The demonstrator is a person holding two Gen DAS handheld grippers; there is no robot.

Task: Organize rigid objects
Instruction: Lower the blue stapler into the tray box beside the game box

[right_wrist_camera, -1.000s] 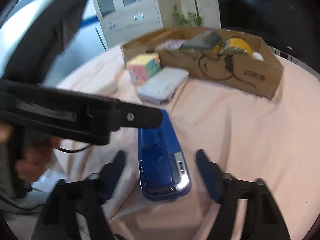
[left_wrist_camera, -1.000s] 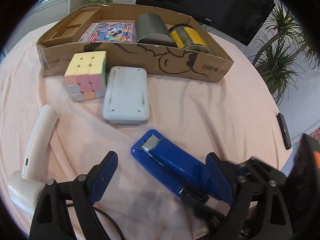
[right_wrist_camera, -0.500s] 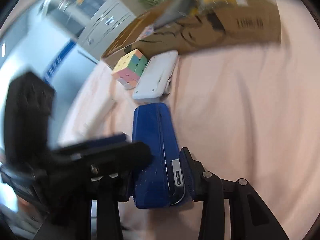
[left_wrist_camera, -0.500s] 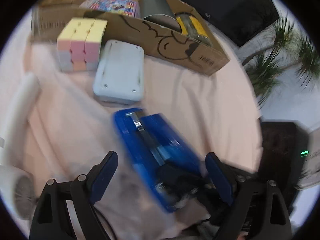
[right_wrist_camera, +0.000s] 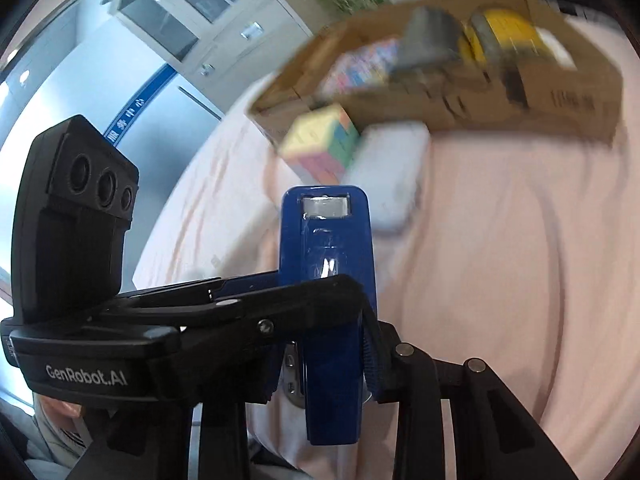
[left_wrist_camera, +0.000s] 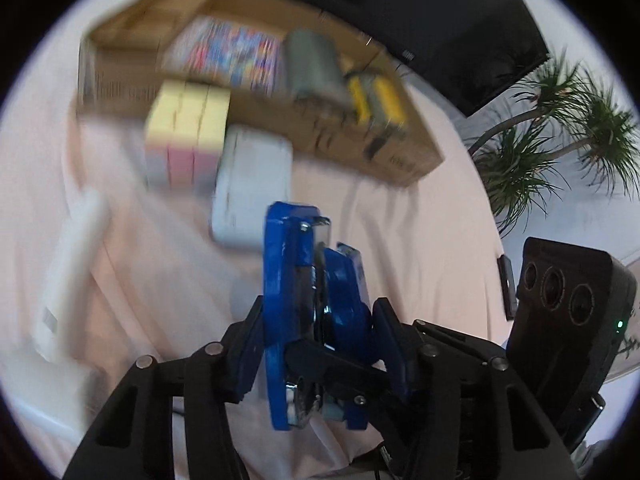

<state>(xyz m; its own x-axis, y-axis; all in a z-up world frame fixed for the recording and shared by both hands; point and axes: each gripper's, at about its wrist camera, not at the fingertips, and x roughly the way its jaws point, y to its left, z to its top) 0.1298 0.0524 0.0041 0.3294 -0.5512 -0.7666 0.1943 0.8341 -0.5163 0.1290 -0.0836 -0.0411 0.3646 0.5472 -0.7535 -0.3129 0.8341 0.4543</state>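
A blue stapler (left_wrist_camera: pixel 308 312) is held off the pink cloth by both grippers at once. My left gripper (left_wrist_camera: pixel 320 344) is shut on its sides, with the stapler turned on edge. My right gripper (right_wrist_camera: pixel 328 360) is shut on its rear end, and the stapler (right_wrist_camera: pixel 328 264) points toward the cardboard box (right_wrist_camera: pixel 560 108). The box (left_wrist_camera: pixel 304 136) lies at the back and holds a colourful card pack (left_wrist_camera: pixel 236 56), a grey can (left_wrist_camera: pixel 316 68) and a yellow-labelled jar (left_wrist_camera: pixel 376 96).
A pastel puzzle cube (left_wrist_camera: pixel 184 128) and a white rectangular case (left_wrist_camera: pixel 252 184) lie just in front of the box. A white handheld device (left_wrist_camera: pixel 68 256) lies at the left. A dark monitor (left_wrist_camera: pixel 420 12) and a plant (left_wrist_camera: pixel 568 128) stand beyond the table.
My right gripper closed on the stapler first, then my left gripper closed on it too. The stapler has been lifted off the cloth and turned on edge.
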